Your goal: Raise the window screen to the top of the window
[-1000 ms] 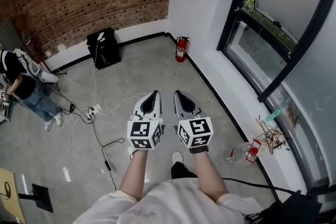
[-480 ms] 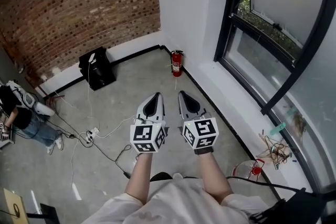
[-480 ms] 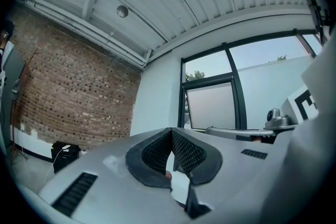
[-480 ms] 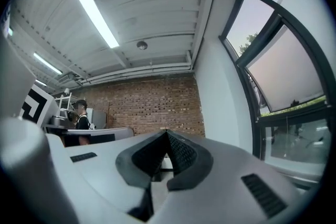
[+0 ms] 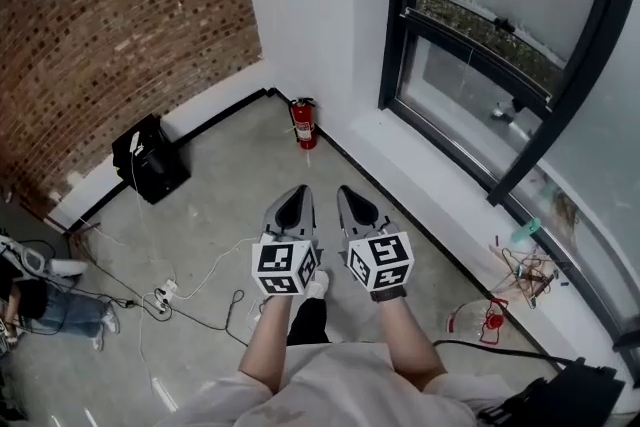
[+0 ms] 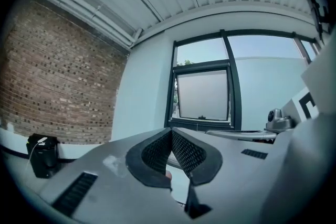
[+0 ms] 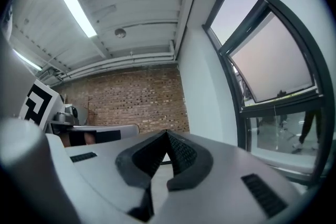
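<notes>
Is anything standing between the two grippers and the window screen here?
Nothing visible does. The left gripper and right gripper, both shut and empty, have only open air between them and the window screen. The fire extinguisher stands on the floor beside the window, off that line.

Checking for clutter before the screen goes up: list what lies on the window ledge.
On the white ledge, toward its near end, lies a tangle of thin wires with a small teal object beside it. A black bag hides the ledge's nearest stretch.
</notes>
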The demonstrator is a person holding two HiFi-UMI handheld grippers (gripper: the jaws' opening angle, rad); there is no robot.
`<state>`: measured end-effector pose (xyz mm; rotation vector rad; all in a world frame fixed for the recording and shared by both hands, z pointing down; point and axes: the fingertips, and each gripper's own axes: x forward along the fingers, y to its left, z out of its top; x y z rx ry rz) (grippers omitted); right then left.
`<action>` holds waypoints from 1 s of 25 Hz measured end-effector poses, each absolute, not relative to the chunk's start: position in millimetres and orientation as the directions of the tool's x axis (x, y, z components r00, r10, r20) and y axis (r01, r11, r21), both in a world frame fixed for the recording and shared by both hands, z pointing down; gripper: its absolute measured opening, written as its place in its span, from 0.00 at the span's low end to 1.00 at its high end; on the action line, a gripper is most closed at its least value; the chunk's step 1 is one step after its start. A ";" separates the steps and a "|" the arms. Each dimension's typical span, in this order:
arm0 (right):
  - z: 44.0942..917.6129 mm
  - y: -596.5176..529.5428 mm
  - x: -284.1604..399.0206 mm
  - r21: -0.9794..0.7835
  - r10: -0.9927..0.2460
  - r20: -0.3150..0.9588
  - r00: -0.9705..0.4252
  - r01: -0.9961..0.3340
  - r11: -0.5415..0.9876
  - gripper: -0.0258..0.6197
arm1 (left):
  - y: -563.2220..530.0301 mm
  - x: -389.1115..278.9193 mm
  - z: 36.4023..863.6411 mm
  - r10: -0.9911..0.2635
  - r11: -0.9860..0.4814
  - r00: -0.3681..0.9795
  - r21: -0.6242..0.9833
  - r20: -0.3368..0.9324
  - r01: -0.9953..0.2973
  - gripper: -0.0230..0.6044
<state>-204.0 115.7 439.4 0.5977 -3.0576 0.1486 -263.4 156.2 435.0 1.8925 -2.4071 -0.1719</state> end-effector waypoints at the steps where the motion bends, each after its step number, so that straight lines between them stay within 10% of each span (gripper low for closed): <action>1: 440.8 99.0 -210.8 -0.086 -0.397 0.042 -0.917 -0.399 0.913 0.03 | 138.0 -269.7 435.4 -0.978 0.206 -0.209 0.133 -0.014 -0.970 0.03; 17: 407.0 -112.9 -331.0 0.019 -0.651 0.003 -0.759 -0.651 0.759 0.03 | -89.0 -396.3 401.3 -0.990 -0.093 0.077 0.143 -0.117 -0.985 0.03; 25: 439.4 -206.3 -292.7 -0.019 -0.758 0.066 -0.648 -0.761 0.649 0.03 | -195.3 -356.3 428.3 -0.966 -0.255 0.247 0.133 -0.072 -0.958 0.03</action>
